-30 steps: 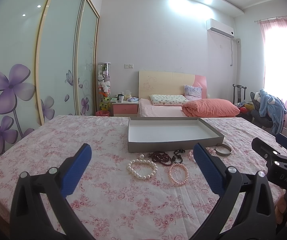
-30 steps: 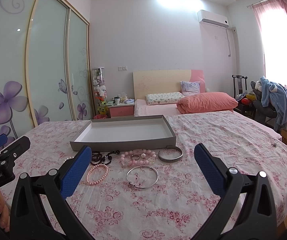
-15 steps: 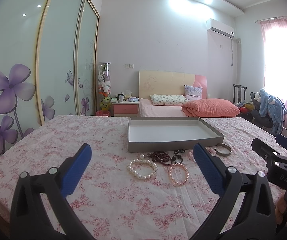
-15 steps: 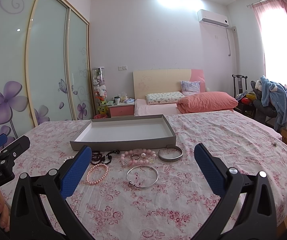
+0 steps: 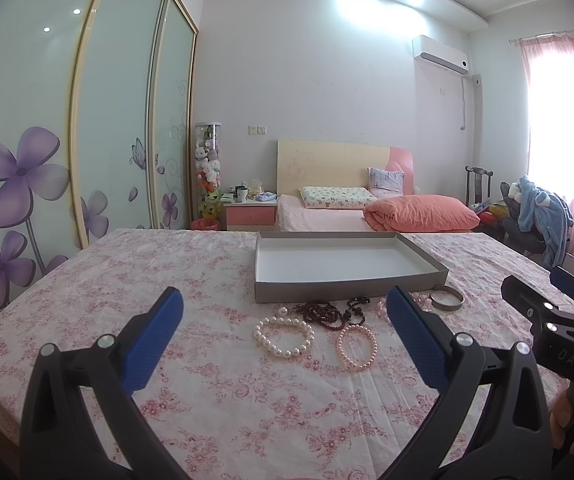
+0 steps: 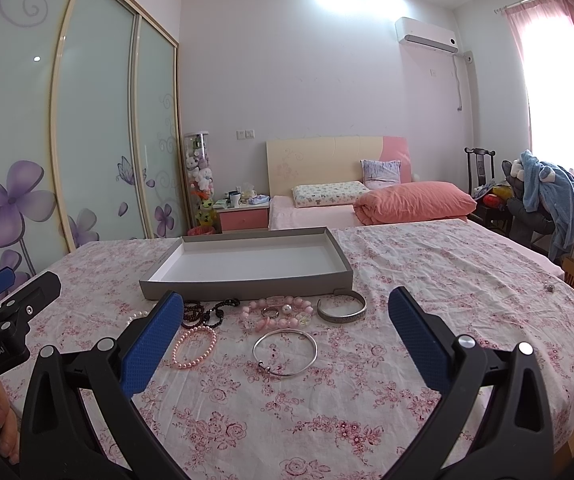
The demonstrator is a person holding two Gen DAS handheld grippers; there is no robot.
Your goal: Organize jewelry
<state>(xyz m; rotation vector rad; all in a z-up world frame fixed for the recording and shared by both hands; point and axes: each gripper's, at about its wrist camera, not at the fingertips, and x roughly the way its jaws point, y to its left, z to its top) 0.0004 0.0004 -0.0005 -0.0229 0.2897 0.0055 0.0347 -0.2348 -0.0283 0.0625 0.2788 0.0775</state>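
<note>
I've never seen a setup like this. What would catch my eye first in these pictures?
Probably the two blue-padded grippers, left gripper and right gripper, both wide open and holding nothing above a flowery pink bedspread. Between them lies a row of jewelry: a white pearl bracelet, a small pink pearl bracelet, a thin silver bangle and a wide silver cuff. Just behind stands an empty grey tray.

Grey tray (image 6: 247, 291), pink floral sheet (image 6: 427, 280), white pearl bracelet (image 5: 283, 336)
</note>
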